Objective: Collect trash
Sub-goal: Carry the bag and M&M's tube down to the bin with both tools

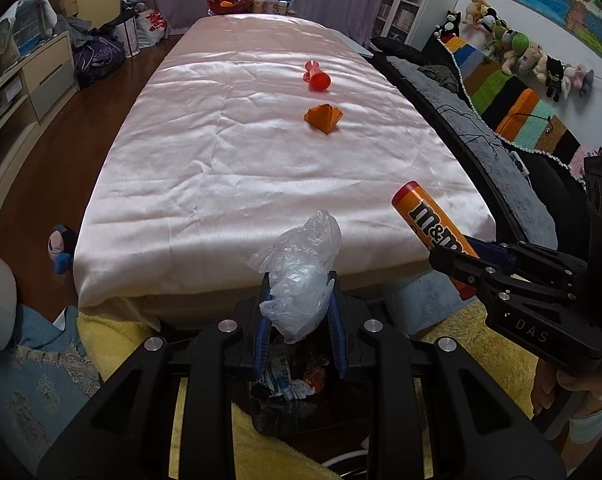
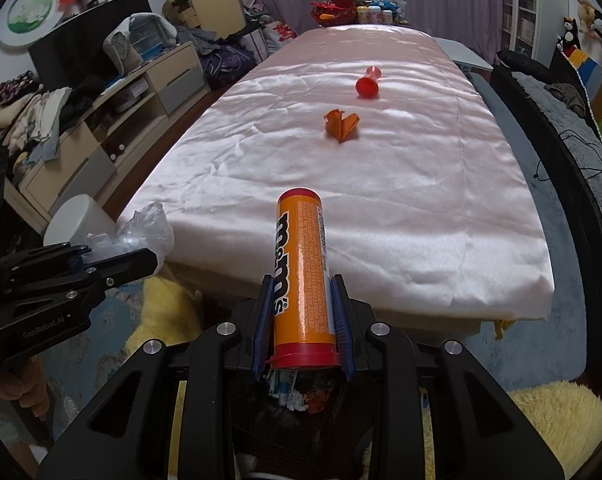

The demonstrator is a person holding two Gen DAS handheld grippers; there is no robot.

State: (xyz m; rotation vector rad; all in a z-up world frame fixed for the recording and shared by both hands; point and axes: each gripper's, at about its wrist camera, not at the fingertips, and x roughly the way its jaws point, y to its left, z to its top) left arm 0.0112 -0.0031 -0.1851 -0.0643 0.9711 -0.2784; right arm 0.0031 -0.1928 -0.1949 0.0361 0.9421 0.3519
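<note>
Only from the right wrist, M&M's tube (image 2: pixel 303 276) fine print.

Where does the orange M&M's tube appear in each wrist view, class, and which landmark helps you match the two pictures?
Left wrist view: the M&M's tube is at lower right, sticking up out of the right gripper.
Right wrist view: the tube stands at bottom centre, clamped between that gripper's jaws.
Shared landmark: the folded orange paper lying on the pink sheet.
</note>
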